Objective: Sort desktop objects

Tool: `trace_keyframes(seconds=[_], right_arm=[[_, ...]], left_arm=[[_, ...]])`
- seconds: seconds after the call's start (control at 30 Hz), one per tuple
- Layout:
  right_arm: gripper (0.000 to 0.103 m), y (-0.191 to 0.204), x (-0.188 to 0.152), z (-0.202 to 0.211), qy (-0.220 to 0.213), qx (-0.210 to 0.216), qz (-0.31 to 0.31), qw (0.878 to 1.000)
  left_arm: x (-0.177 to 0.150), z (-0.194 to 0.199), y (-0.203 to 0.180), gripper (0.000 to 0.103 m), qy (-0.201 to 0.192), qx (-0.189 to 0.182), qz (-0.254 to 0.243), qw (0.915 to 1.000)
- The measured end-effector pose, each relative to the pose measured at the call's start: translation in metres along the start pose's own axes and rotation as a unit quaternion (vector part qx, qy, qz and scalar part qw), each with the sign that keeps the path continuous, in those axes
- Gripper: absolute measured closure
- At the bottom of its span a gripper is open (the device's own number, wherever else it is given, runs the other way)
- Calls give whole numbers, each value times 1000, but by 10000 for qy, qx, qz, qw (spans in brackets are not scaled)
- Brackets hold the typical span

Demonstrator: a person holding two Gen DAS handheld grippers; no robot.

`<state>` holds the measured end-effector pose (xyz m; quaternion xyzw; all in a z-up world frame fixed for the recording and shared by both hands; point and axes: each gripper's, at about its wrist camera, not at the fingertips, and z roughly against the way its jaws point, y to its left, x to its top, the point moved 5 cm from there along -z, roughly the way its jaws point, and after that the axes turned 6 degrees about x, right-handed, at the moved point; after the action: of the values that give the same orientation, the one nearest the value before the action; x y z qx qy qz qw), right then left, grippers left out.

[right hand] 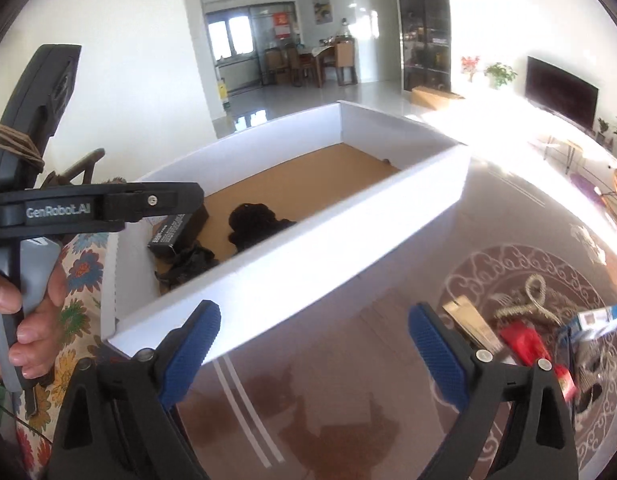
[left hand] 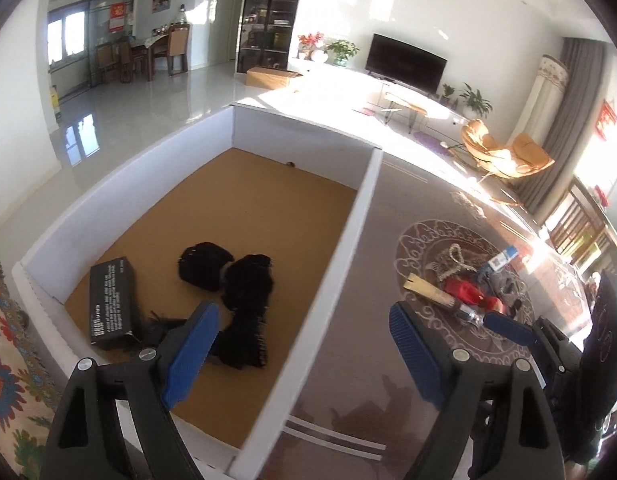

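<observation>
- Left gripper (left hand: 302, 354): jaws spread wide, nothing between the blue pads (left hand: 192, 354); hangs over the near right wall of the box (left hand: 336, 264), one finger above the box floor, the other above the table (left hand: 356, 364).
- Right gripper (right hand: 314, 354): jaws likewise wide apart and empty, above bare table (right hand: 340, 380) just outside the box's (right hand: 308, 264) near wall.
- Box: white walls, brown cardboard floor, standing at the table's left part.
- Inside, toward the near left corner: black carton (left hand: 113, 302) with white print, lying flat.
- Beside it, near the middle of the floor: black fluffy bundle (left hand: 228, 284), touching a smaller dark scrap at the carton's near end.
- Outside, on the round pattern (left hand: 428, 248) at the table's right side: loose pile, well apart from the box.
- In the pile: red pack (left hand: 466, 292), tan flat pack (left hand: 426, 289), bead string (left hand: 458, 258), blue-white box (left hand: 504, 259); rest too jumbled to tell.
- Same pile in the right view: red pack (right hand: 524, 342), bead string (right hand: 528, 300), blue-white box (right hand: 602, 318).
- Hand (right hand: 24, 320) at the left edge of the right view, wrapped round the left gripper's handle, over a flowered cloth (right hand: 82, 272).
</observation>
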<state>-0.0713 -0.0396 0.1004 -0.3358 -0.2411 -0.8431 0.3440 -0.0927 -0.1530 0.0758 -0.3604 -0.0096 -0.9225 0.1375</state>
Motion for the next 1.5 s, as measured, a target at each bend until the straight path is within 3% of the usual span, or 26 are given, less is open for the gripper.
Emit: trace_keyframes(seconds=[0.13,0.27,0.37,0.5,0.77,0.87,1.5], right_arm=[[3,-60,-71,45,67,-832,-462,9954],[3,-109,-128,72,395,-1655,-740,9826],[3,-138,-154,84,498,-1927,-1091,9739],[3,-154,-168,84,558,-2018,-1334,9687],[0,-154,-170,68,737,-1985,-1403,9672],[0,-153,-173,70,725,-1983,-1452,9666],[0,-153,-174,70,728,-1983,-1452,9666]], left_arm=[[-47,-5,-88,5,110,-504,-592,9969],[-97,-50,-147,5,693,-663,-965,9907],[-121,-80,-172,5,926,-592,-1222,9864],[-143,-95,-174,5,1020,-346,-1398,9843],[-141,-94,-160,5,795,-93,-1152,9901],[-143,-97,-165,5,717,70,-1298,9889],[-144,-97,-167,0,698,20,-1354,9883]])
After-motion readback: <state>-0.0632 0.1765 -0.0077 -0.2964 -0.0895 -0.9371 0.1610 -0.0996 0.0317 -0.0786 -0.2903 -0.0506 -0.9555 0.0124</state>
